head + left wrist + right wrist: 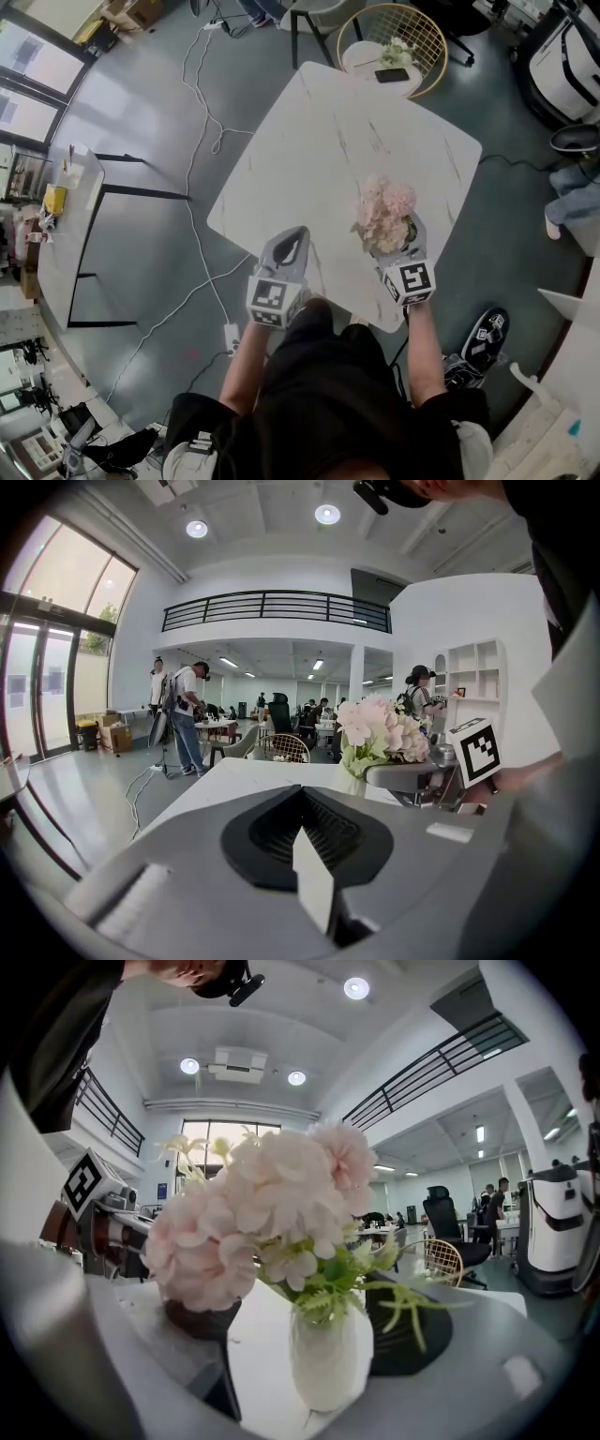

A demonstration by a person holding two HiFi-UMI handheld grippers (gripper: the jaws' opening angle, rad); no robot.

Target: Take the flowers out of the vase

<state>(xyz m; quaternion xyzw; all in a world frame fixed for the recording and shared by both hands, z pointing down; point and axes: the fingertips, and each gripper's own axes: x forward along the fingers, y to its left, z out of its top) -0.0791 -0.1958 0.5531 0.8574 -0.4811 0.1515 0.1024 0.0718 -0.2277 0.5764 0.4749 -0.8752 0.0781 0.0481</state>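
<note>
The right gripper [392, 236] has its jaws spread wide around the vase [328, 1358], which stands upright on the worktop [328, 141] right between them. A strip of bare worktop shows between the vase and the left jaw. On the other side the vase overlaps the dark pad [417, 1330], and it is not clear whether they touch. The flowers [262, 1213] are in the vase, with pale pink heads bunched above the jaws and leaning over the left one. Green sprigs hang down at the vase's mouth and trail across the right pad. The left gripper [298, 232] is held over the near edge of the worktop, well to the left of the right jaws. Its jaws are closed together to a point with nothing between them. The vase and flowers sit ahead of those closed jaws and off to their right, just beyond the right gripper's marker cube. Far ahead of both pairs of jaws, past the worktop's far corner, stands a round wire chair [392, 47].
</note>
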